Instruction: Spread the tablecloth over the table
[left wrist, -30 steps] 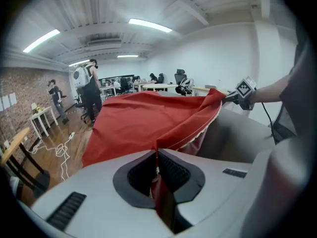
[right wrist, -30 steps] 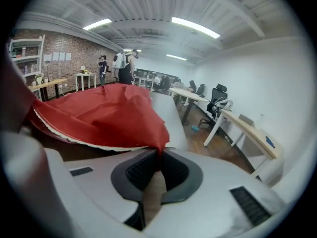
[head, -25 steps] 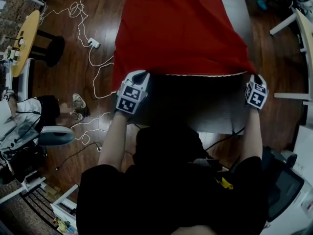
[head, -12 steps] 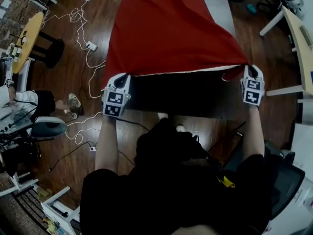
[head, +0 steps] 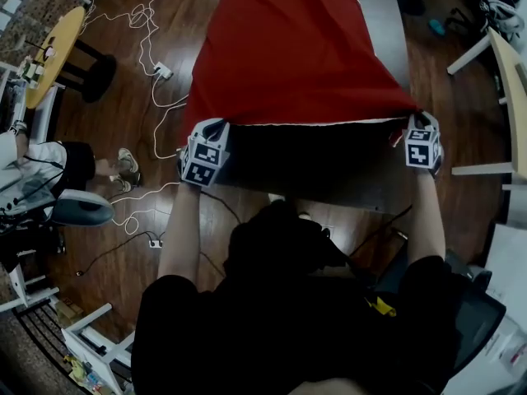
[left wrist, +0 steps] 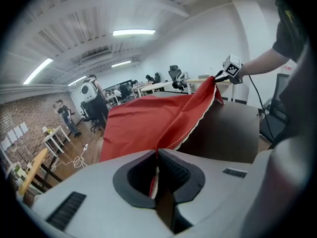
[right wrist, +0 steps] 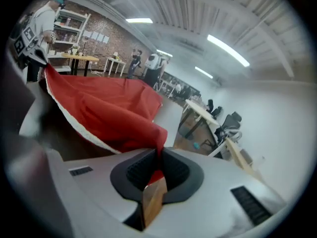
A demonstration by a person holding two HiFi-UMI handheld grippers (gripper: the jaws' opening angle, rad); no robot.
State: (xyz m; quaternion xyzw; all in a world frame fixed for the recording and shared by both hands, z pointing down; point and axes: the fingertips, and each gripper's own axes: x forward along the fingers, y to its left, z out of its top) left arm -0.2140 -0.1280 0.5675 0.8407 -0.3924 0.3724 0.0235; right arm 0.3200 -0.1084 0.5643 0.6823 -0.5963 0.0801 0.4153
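A red tablecloth (head: 296,48) with a white hem lies over the far part of a dark table (head: 329,167), and its left side hangs off the table's edge. My left gripper (head: 216,127) is shut on the near left corner, my right gripper (head: 422,120) on the near right corner. The hem runs taut between them above the bare near half of the table. In the left gripper view the cloth (left wrist: 148,120) rises out of the shut jaws (left wrist: 156,155) toward the right gripper (left wrist: 231,68). In the right gripper view red fabric (right wrist: 99,108) is pinched between the jaws (right wrist: 159,155).
White cables and a power strip (head: 160,71) trail over the wooden floor left of the table. A round yellow side table (head: 53,56) and a seated person (head: 37,179) are further left. A white desk (head: 510,64) stands at the right, and a chair (head: 486,303) at the lower right.
My left gripper has carried its corner outward to the left. The right gripper has lifted slightly and rolled. The near hem now runs straighter between them.
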